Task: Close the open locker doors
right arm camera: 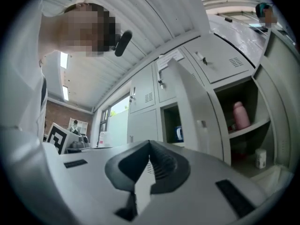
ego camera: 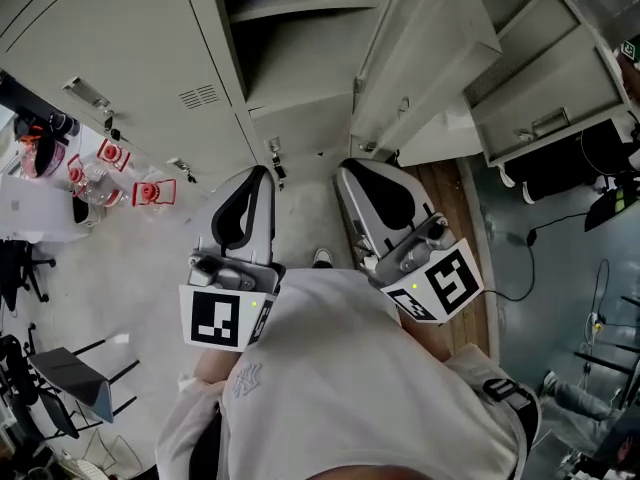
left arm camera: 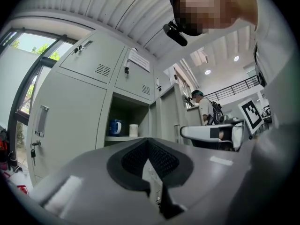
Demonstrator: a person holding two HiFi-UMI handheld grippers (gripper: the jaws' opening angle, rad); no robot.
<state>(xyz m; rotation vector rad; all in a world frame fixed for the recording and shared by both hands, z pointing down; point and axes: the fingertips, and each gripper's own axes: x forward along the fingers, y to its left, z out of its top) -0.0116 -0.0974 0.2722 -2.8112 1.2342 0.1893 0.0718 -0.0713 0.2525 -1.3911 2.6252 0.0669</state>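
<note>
Grey lockers fill the top of the head view. One open door (ego camera: 425, 48) swings out from the middle column, and a second open door (ego camera: 545, 93) stands further right. The compartment between them and the closed lockers holds a blue mug (left arm camera: 115, 126) and a white cup (left arm camera: 133, 129). A pink bottle (right arm camera: 241, 115) stands in the right compartment, behind the open door (right arm camera: 192, 111). My left gripper (ego camera: 258, 178) and right gripper (ego camera: 350, 173) are held side by side, short of the lockers, touching nothing. Both are shut and empty, seen close up as the left gripper (left arm camera: 150, 146) and the right gripper (right arm camera: 150, 146).
Closed locker doors with keys (ego camera: 90, 93) run along the left. A white desk with red-capped items (ego camera: 100, 168) and black chairs (ego camera: 60, 378) are at the left. Cables (ego camera: 520, 238) lie on the floor at the right. A person (left arm camera: 204, 108) stands far behind.
</note>
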